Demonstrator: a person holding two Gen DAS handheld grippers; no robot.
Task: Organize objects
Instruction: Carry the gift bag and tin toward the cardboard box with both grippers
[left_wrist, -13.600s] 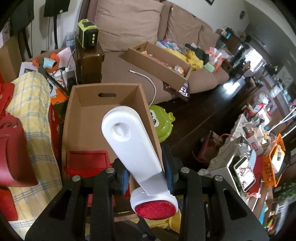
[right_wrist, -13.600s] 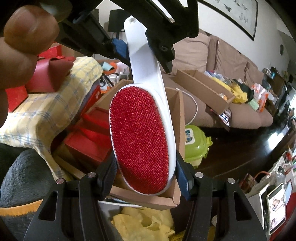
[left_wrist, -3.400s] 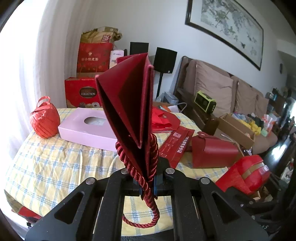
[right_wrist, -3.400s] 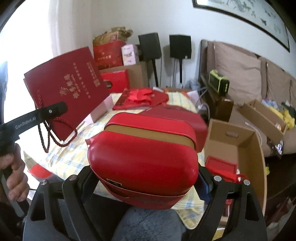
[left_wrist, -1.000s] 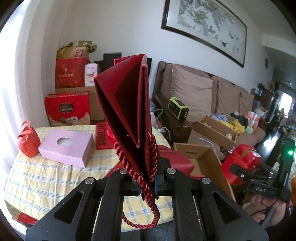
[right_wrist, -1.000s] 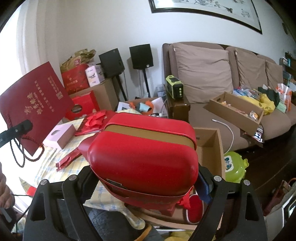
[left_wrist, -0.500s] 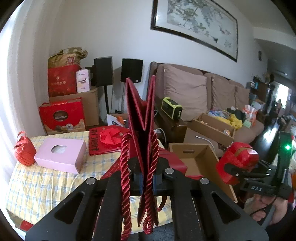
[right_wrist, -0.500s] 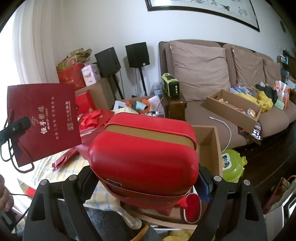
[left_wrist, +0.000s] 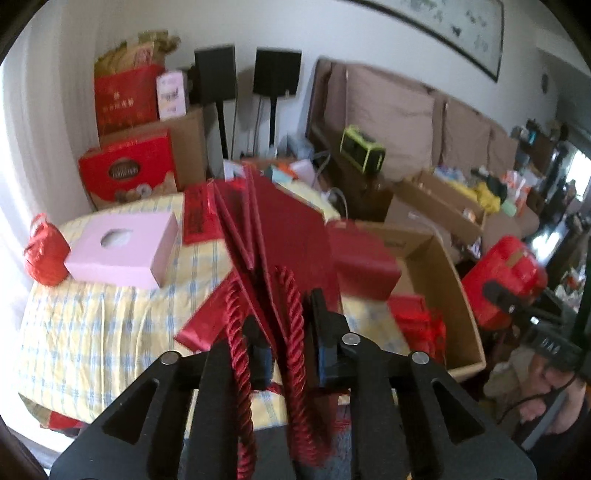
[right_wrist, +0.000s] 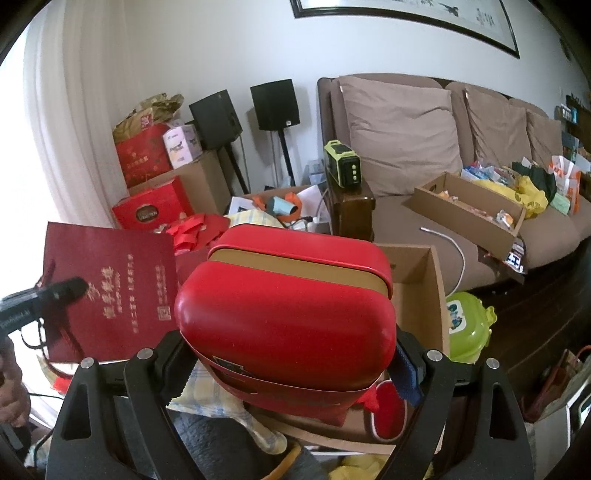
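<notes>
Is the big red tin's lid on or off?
On. The red tin in the right hand-held gripper has its lid seated evenly above the gold band.

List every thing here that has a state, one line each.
left gripper: jaws just opened a little, red paper bag loose between them
right gripper: clamped on the red tin
red tin: lid closed
cardboard box: open-topped, red items inside
pink tissue box: flat on the table

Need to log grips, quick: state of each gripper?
Left gripper: jaws just opening, red paper bag between them.
Right gripper: closed on red box.
</notes>
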